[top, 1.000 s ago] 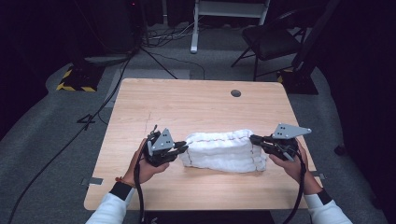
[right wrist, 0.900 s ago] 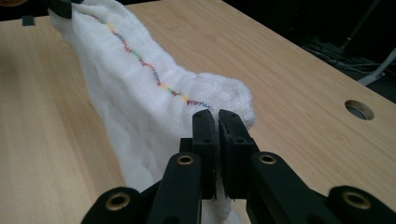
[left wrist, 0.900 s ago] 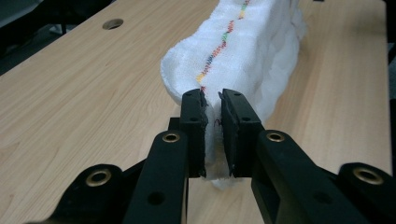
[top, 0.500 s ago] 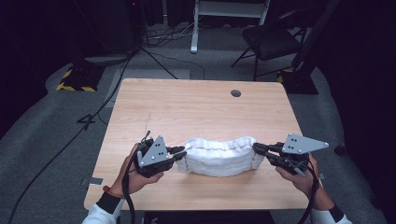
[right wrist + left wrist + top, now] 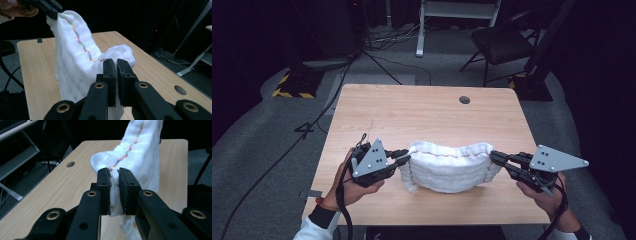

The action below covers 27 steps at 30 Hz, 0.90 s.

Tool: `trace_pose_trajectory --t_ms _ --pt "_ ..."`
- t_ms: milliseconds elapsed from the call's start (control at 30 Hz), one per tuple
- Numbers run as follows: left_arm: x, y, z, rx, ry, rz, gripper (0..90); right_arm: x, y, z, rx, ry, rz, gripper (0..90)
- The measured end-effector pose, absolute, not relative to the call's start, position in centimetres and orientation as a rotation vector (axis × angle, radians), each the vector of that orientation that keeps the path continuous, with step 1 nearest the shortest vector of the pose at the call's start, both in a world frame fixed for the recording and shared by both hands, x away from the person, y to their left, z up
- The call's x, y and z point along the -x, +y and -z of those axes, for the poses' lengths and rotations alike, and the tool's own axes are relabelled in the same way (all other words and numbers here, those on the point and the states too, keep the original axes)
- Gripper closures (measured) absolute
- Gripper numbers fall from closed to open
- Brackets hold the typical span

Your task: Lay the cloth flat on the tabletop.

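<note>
White towel (image 5: 447, 167), lower centre of the high view, hangs above the table (image 5: 422, 110), long axis left to right. Left gripper (image 5: 404, 159) and right gripper (image 5: 494, 159) each pinch an end. Gripper views reveal a multicoloured stitched stripe, probably a hem.

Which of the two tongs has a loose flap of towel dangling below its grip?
The left tongs: a loose corner of the white towel droops below their grip. At the right tongs the towel edge stays gathered and taut.

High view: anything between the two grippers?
Just the white towel, hanging in a sag between the left gripper and the right gripper, each clamped on one end. In the high view, bare table lies behind it.
</note>
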<state>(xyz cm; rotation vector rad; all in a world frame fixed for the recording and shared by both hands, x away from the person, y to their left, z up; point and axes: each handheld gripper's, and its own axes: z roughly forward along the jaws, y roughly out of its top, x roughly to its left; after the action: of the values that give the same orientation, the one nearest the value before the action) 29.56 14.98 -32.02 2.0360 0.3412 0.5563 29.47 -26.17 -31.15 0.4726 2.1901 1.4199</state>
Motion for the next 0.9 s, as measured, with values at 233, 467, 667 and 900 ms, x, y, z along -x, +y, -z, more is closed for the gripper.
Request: trace_pose_trajectory --t_ms 233,467,667,900 --pt "-31.6 15.2 31.7 -2.033 0.374 -0.565 79.5 -31.2 -25.8 30.6 -0.517 2.167 -1.388 86.1" --pt "-36.8 14.4 34.5 -2.053 0.475 -0.554 79.4 -36.3 -25.0 32.8 -0.603 2.192 -1.315 86.1" --pt "-41.6 13.7 36.9 -2.088 0.566 -0.520 79.4 -41.7 -24.8 35.0 -0.716 2.226 -1.238 86.1" --pt "-46.4 12.5 39.5 -2.131 0.655 -0.514 78.6 -47.2 -24.9 37.7 -0.832 2.279 -1.163 86.0"
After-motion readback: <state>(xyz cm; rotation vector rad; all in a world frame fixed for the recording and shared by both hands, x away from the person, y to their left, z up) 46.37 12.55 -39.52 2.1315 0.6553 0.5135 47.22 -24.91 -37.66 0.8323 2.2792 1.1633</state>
